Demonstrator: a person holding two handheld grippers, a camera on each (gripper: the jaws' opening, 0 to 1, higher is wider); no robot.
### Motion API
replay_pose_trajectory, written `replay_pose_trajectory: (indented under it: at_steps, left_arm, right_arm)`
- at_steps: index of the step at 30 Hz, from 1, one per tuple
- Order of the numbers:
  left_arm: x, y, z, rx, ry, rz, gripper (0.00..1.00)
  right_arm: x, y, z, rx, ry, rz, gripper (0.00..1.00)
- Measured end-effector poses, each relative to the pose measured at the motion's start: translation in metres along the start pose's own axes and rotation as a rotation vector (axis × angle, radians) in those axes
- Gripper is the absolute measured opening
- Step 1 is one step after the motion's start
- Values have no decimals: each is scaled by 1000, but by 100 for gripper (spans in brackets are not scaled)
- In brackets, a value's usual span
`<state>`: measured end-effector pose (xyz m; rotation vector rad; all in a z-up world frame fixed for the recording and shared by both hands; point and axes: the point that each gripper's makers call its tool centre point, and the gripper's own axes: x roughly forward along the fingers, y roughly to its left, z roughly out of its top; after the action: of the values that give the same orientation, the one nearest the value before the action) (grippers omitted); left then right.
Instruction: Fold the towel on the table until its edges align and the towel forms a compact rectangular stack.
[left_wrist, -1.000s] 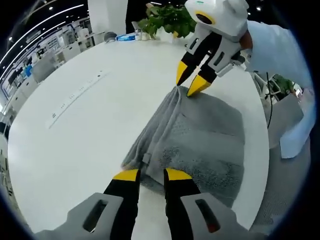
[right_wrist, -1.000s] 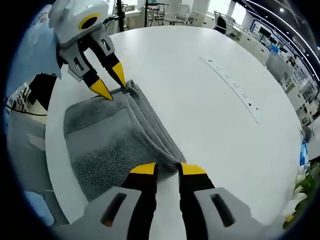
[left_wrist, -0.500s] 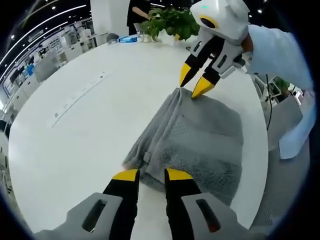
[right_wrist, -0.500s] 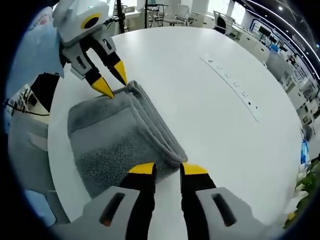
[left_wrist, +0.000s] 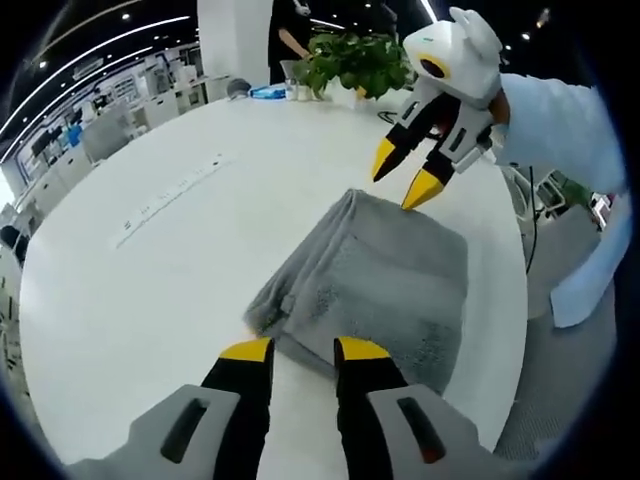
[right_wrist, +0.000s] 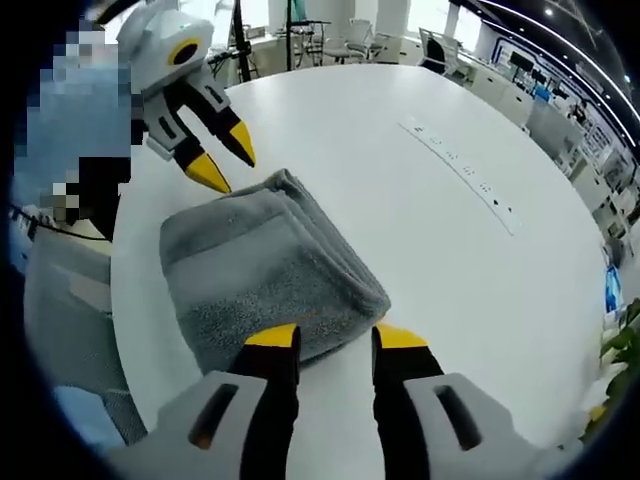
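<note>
White round table (left_wrist: 150, 270): folded grey towel (left_wrist: 375, 280) lies flat; both hand-held grippers (left_wrist: 303, 350) (right_wrist: 333, 338) parted, empty, off towel.

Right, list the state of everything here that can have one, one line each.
towel: folded into a compact grey stack, flat on the table, held by neither tongs
left tongs: open, at the towel's near edge
right tongs: open, at the towel's opposite edge
table: white, bearing the towel

nubby terry towel (left_wrist: 372, 290), smooth table (left_wrist: 150, 290)
</note>
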<state>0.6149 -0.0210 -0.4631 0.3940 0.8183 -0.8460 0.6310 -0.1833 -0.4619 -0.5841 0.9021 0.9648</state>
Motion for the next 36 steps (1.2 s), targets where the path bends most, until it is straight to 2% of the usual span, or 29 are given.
replay_pose_trajectory:
  at_steps: [5,10,17,22,36]
  left_arm:
    - [-6,-6,-4,-1,-10,17,29]
    - [-15,-10,-2,-44,-65,27,31]
    - [-21,-19,-9,-45,-85,25,40]
    - [-25,-34,-15,-53,-92,19,42]
    - [-34,-52,-26,-57,-122,20,46]
  right_arm:
    - [-7,5,0,20,-23,3,30]
    - [-12,15,-3,39,-42,11,31]
    - [-14,29,-3,71,-74,32,39]
    - [-14,41,-10,68,-76,46,44]
    - [-17,60,-27,77,-85,55,48]
